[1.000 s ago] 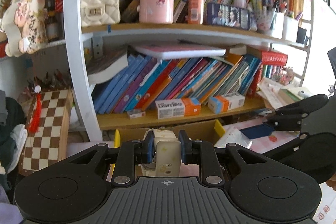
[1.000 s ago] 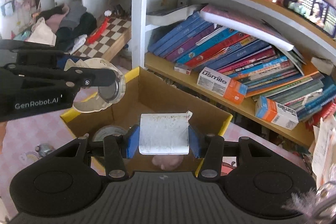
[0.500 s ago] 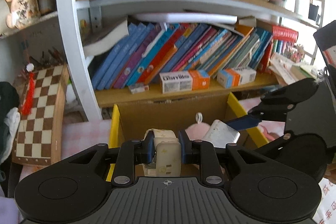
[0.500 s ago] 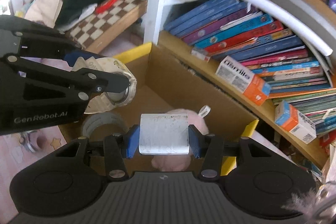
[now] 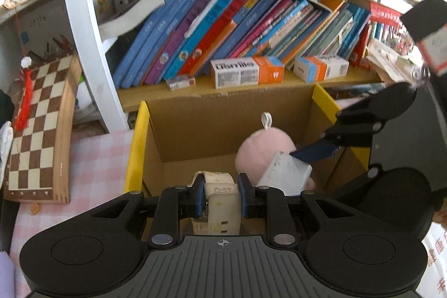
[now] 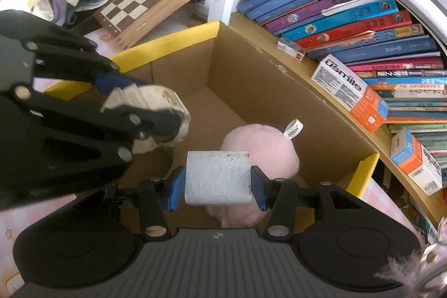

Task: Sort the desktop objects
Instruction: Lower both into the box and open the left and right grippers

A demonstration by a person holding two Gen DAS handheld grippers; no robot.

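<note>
Watch (image 5: 222, 203) strap lengthwise along left tongs (image 5: 220, 196)

The left gripper (image 5: 220, 196) was clamped on a cream watch (image 5: 222, 203); the right gripper (image 6: 216, 183) was clamped on a white block (image 6: 218, 178), angled downward beside it.
</note>
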